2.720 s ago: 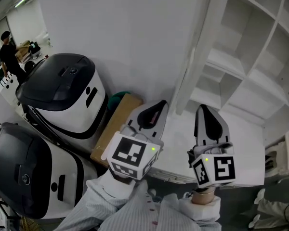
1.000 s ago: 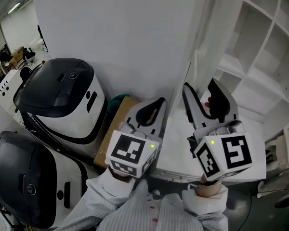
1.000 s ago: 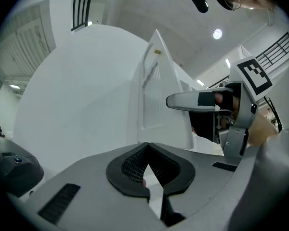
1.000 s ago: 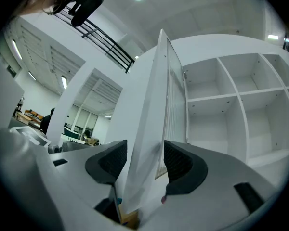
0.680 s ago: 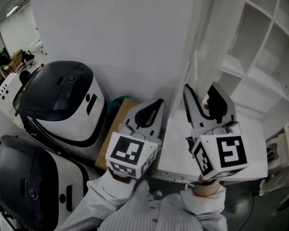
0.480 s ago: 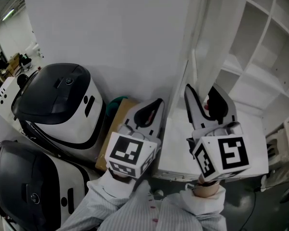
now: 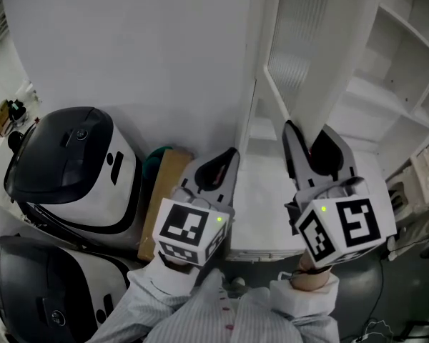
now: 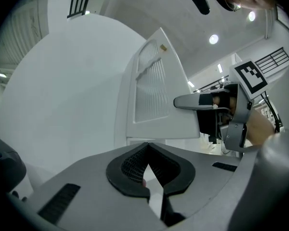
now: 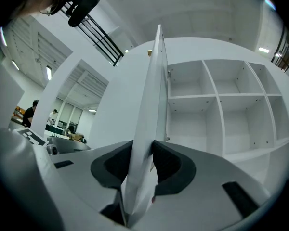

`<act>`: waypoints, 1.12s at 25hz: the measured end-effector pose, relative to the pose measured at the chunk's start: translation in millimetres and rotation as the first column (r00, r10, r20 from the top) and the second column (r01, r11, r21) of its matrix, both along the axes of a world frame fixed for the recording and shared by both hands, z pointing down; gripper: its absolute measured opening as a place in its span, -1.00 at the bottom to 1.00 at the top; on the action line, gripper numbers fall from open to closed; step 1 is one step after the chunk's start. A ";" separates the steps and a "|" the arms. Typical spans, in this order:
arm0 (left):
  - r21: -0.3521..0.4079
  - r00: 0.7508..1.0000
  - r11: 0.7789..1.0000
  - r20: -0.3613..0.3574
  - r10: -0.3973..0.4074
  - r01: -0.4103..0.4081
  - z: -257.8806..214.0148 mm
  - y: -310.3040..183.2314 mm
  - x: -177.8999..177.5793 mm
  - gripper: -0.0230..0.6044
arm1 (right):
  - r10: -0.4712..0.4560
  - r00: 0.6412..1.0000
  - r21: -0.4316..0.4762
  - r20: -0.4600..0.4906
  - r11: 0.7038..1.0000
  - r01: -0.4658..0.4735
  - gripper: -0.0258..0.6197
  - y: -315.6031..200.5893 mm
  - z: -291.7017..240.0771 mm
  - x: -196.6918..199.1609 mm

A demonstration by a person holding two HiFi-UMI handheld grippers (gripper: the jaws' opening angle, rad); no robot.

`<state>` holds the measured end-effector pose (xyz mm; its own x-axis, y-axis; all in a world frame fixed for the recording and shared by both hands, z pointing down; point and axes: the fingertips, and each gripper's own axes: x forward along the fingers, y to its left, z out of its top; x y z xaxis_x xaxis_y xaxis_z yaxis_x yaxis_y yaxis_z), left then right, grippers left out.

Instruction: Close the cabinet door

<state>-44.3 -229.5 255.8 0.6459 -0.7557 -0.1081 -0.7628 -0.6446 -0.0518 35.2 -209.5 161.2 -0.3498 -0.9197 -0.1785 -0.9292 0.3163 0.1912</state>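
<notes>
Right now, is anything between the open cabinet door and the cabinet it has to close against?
Nothing visible: the cabinet shelves are bare. The right gripper jaws have just been closing on the door edge.

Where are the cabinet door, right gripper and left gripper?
cabinet door (image 9: 150,105): right gripper view, free edge.
right gripper (image 7: 309,140): head view, between fingertips; jaws just closing on it.
left gripper (image 8: 147,148): left gripper view, between shut fingertips.
</notes>
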 end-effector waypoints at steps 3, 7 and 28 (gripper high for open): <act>-0.004 1.000 1.000 0.005 0.021 -0.021 3.6 -0.4 3.1 -0.90 | 0.012 1.000 0.008 0.016 1.000 -0.012 -0.57 1.3 -0.7 4.5; -0.020 0.999 0.999 0.012 0.033 -0.033 11.2 -4.8 7.0 -0.90 | 0.040 0.999 0.004 0.016 0.999 -0.040 -0.60 1.6 0.9 14.2; -0.005 0.999 0.999 0.008 0.031 -0.031 8.8 -56.5 128.7 -0.89 | -0.096 0.994 -0.016 0.055 0.995 0.097 -0.66 -29.3 -0.1 124.3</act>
<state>84.4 -285.9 264.5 0.6702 -0.7356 -0.0989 -0.7417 -0.6685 -0.0542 159.5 -238.9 161.2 -0.4275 -0.8853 -0.1828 -0.9029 0.4082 0.1347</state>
